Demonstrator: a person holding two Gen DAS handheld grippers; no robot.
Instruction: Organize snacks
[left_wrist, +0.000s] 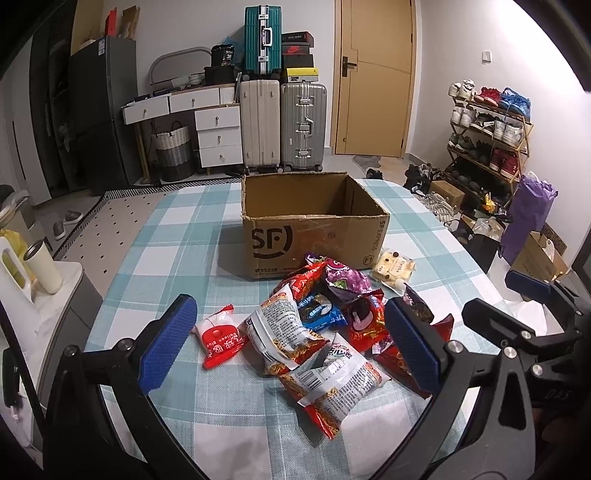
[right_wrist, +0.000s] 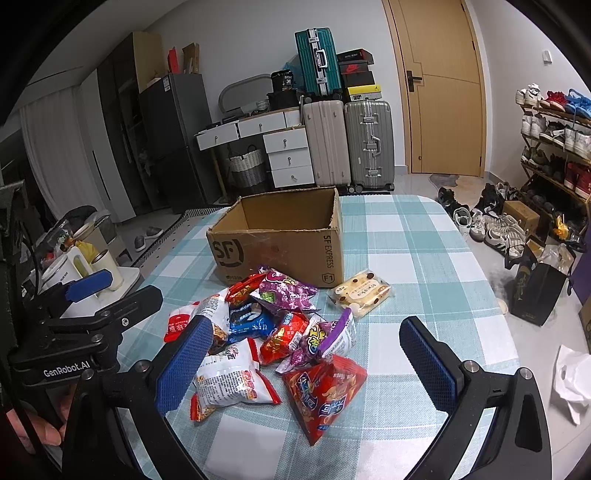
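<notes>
A pile of snack packets (left_wrist: 314, 332) lies on the checked tablecloth (left_wrist: 177, 236) in front of an open, empty SF cardboard box (left_wrist: 314, 225). It shows in the right wrist view too, pile (right_wrist: 273, 332) and box (right_wrist: 280, 236). A pale cake packet (left_wrist: 393, 271) lies apart, right of the box, and also shows in the right wrist view (right_wrist: 360, 291). A red triangular bag (right_wrist: 325, 391) lies nearest the right gripper. My left gripper (left_wrist: 291, 354) is open and empty above the pile. My right gripper (right_wrist: 306, 365) is open and empty over the pile's near edge.
A side stand with a cream cup (left_wrist: 44, 267) and jug is left of the table. A shoe rack (left_wrist: 487, 136), bags and boxes stand on the floor to the right. Suitcases (left_wrist: 280, 125) and drawers stand at the far wall.
</notes>
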